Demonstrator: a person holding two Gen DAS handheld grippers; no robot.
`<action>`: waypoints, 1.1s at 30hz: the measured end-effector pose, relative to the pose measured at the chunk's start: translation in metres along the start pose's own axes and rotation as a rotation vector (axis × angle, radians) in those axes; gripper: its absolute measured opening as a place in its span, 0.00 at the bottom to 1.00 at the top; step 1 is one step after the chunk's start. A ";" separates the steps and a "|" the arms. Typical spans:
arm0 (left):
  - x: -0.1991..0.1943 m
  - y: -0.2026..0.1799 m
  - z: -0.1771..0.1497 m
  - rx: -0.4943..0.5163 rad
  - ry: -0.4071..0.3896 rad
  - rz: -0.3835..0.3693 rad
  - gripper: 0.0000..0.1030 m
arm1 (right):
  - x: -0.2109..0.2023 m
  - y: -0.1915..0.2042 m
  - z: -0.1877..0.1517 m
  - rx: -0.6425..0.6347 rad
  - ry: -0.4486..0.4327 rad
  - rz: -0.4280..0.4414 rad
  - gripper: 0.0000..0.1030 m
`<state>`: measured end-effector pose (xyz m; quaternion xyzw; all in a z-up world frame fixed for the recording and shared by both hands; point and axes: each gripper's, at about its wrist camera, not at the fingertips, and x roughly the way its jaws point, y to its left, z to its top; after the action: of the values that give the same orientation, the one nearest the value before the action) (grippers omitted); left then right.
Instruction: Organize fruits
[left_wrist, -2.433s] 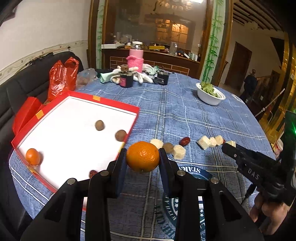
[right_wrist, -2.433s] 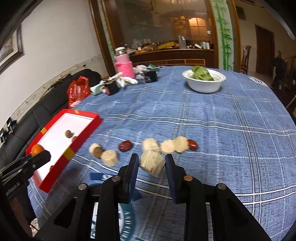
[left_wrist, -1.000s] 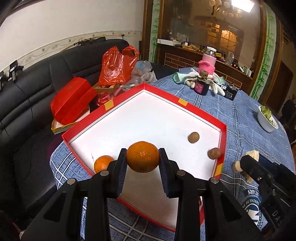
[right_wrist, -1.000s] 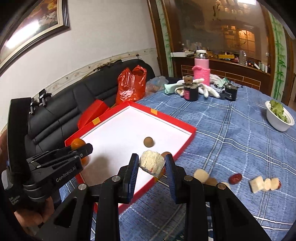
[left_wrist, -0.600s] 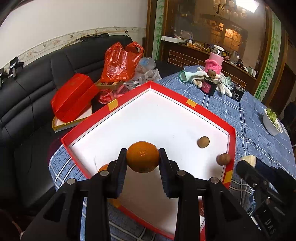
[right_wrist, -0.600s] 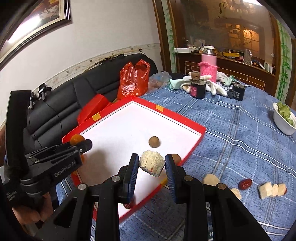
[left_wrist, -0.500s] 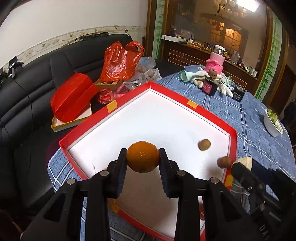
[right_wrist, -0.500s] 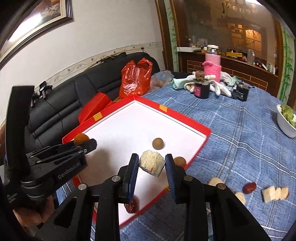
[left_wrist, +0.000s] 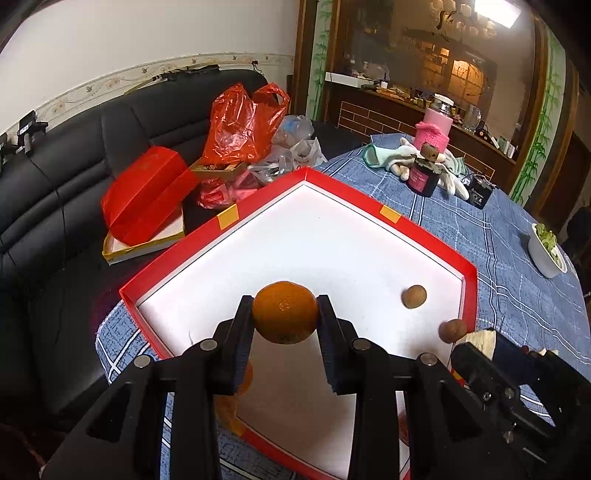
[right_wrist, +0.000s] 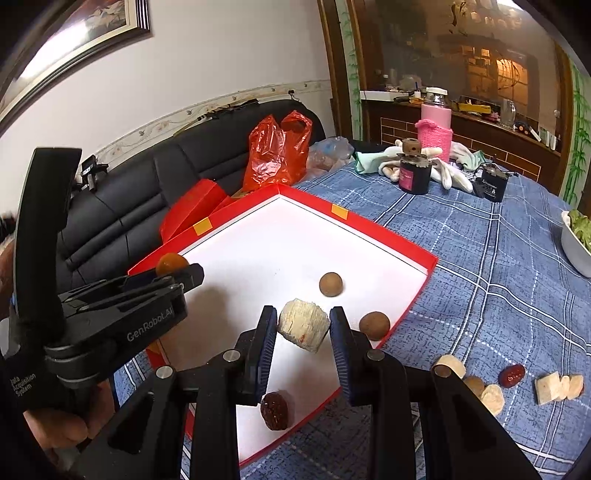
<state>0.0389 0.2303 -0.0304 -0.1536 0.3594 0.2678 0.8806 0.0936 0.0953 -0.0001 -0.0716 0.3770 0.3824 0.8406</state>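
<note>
Now placing step: left gripper (left_wrist: 284, 321) fingers pinch orange (left_wrist: 284, 312), right gripper (right_wrist: 303, 332) fingers pinch pale chunk (right_wrist: 303, 329), both frame-centre above red tray (right_wrist: 384, 230). Next, likely lower, release inside tray.

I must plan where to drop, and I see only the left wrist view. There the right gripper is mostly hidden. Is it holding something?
Observer: Yes. The right gripper is shut on a pale ribbed fruit chunk, above the red tray.
Operator: Good. My left gripper holds the orange. What lies in the tray below the right one?
Observer: A dark red date lies on the tray floor, just under it, near the front edge.
Operator: What is on the table outside the tray?
Observer: On the blue cloth to the right lie several pale chunks, a second red date and a brown round fruit.
</note>
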 end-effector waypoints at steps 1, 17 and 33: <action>0.000 0.000 0.000 0.000 -0.001 0.000 0.30 | 0.001 0.000 0.000 0.001 0.001 0.001 0.28; 0.006 0.012 0.008 -0.005 -0.006 -0.033 0.30 | 0.007 -0.004 0.002 0.001 0.011 -0.009 0.28; -0.018 -0.007 -0.011 0.173 -0.019 -0.254 0.30 | 0.021 -0.017 0.006 0.004 0.025 0.002 0.29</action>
<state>0.0264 0.2128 -0.0245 -0.1188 0.3505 0.1237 0.9207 0.1183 0.0984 -0.0132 -0.0744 0.3884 0.3816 0.8355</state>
